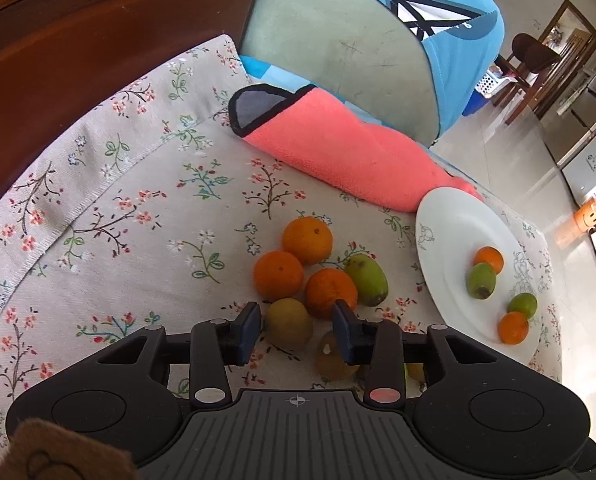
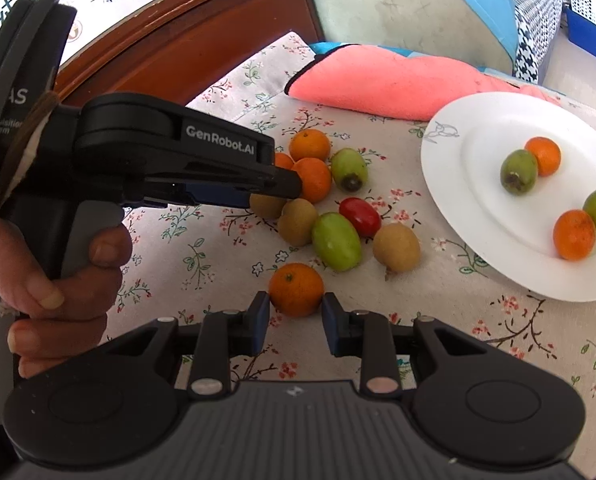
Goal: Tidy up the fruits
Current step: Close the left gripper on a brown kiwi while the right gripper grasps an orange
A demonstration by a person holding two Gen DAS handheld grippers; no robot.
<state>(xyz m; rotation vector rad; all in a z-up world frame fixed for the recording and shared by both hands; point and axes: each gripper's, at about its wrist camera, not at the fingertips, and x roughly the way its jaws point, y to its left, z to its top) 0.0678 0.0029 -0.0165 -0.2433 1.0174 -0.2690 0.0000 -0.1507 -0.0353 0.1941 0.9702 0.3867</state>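
Observation:
A pile of loose fruit lies on the floral cloth: oranges [image 1: 307, 239], a green fruit [image 1: 366, 279] and brown kiwis [image 1: 289, 322]. A white plate [image 1: 446, 224] at the right holds two oranges and two green fruits. My left gripper [image 1: 297, 330] is open just above a brown kiwi, also seen from the side in the right wrist view [image 2: 276, 192]. My right gripper [image 2: 295, 318] is open with its fingertips on either side of a lone orange [image 2: 296, 288]. A red fruit [image 2: 360, 217] and the plate [image 2: 478, 128] show there too.
A pink towel [image 1: 338, 148] lies behind the fruit, with a blue and grey cushion [image 1: 338, 36] beyond it. A dark wooden headboard [image 1: 78, 40] borders the cloth at the left. The plate sits near the cloth's right edge, with floor beyond.

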